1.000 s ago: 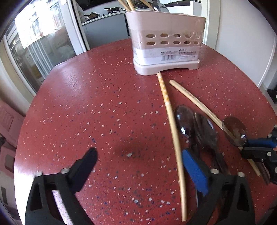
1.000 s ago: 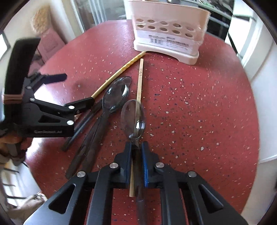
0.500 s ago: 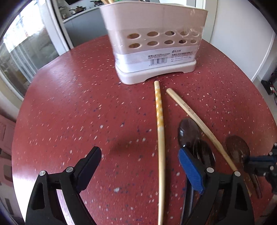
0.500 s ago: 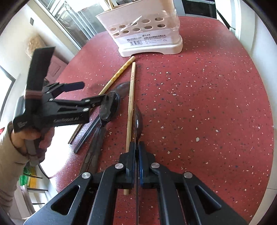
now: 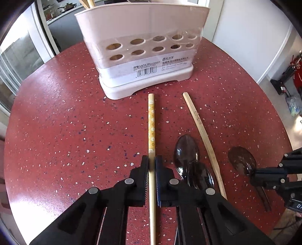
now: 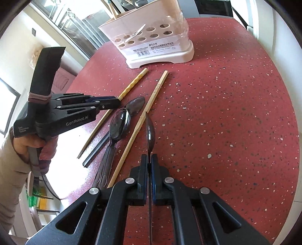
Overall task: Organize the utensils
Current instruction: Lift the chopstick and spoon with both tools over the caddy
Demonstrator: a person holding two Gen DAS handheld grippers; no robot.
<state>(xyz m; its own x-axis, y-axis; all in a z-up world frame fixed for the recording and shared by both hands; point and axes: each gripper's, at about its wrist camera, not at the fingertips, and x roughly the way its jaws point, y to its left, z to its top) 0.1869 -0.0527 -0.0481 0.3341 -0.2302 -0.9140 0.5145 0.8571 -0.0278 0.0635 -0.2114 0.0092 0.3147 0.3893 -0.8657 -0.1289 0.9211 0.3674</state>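
My left gripper (image 5: 152,160) is shut on a yellow patterned chopstick (image 5: 151,124) that lies on the red table and points at the white utensil holder (image 5: 143,49). My right gripper (image 6: 149,159) is shut on the handle of a dark plastic spoon (image 6: 150,132), turned on its edge and held above the table. A plain wooden chopstick (image 5: 202,132) and two more dark spoons (image 5: 190,160) lie between the grippers. The holder also shows in the right wrist view (image 6: 151,35), at the far side.
The round red speckled table (image 5: 66,122) ends close on the left and right. Wooden sticks stand in the holder's left end (image 5: 86,2). A white wall (image 5: 245,28) is behind on the right, glass doors on the left.
My left gripper moved forward and right over the yellow chopstick and shut on it. My right gripper lifted the spoon and turned it on its edge.
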